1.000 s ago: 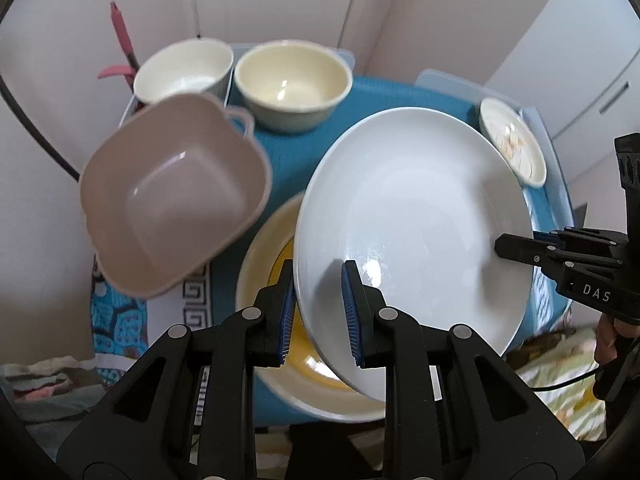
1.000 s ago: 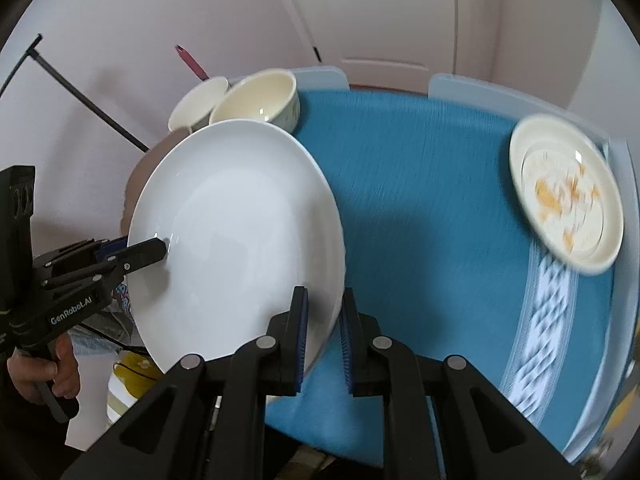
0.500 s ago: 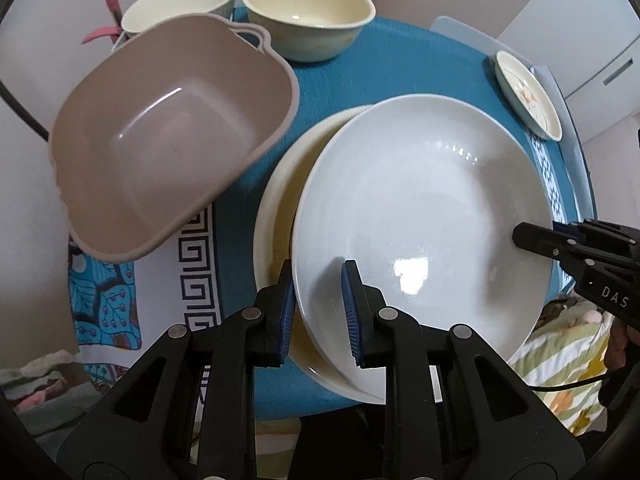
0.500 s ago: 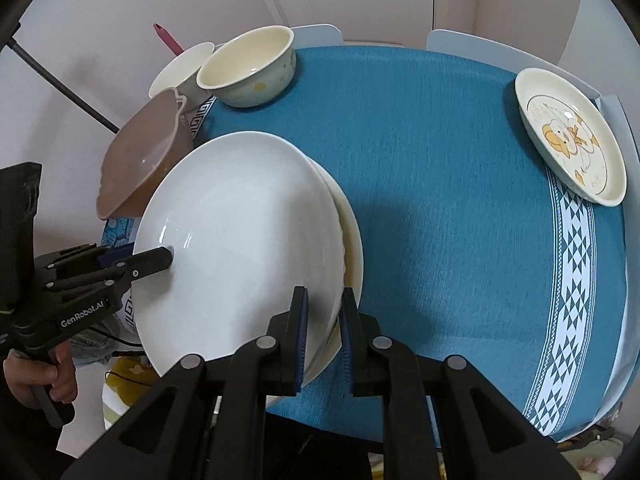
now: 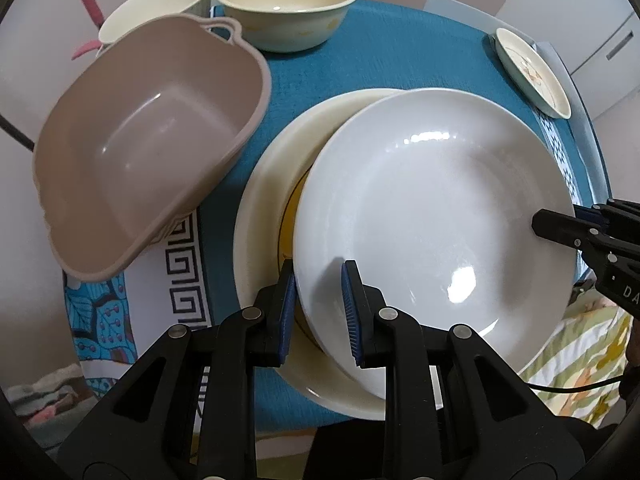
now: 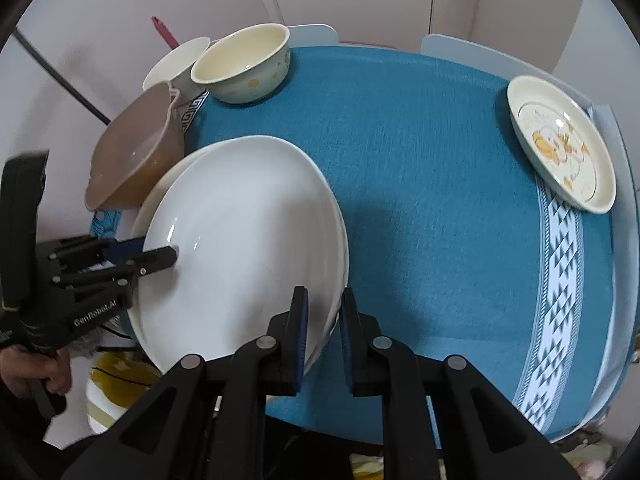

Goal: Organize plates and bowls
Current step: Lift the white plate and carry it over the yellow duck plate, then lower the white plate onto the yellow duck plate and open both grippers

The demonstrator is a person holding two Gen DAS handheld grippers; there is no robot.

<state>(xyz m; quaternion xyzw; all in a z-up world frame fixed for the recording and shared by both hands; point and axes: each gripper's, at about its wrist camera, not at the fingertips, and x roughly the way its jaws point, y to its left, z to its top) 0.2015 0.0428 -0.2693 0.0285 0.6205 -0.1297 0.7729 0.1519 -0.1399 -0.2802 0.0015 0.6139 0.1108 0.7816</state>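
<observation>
A large white plate [image 5: 432, 208] [image 6: 244, 236] is held by both grippers at opposite rims. My left gripper [image 5: 318, 280] is shut on its near-left rim, and my right gripper [image 6: 323, 308] is shut on its near-right rim. The white plate lies low over a cream plate [image 5: 268, 184] on the blue tablecloth, shifted right of it; whether they touch I cannot tell. In the left wrist view the right gripper [image 5: 560, 228] shows at the plate's far rim. In the right wrist view the left gripper [image 6: 160, 254] reaches in from the left.
A tan square basin [image 5: 148, 136] [image 6: 132, 160] overhangs the table's left edge. Two cream bowls [image 5: 288, 4] [image 6: 244, 64] stand at the back left. A small duck-patterned plate [image 6: 560, 140] [image 5: 532, 72] sits at the right. Chair backs [image 6: 500, 60] ring the table [image 6: 440, 200].
Both grippers have lowered the white plate from a tilted hold above the table to nearly flat over the cream plate. The table and basin now appear closer.
</observation>
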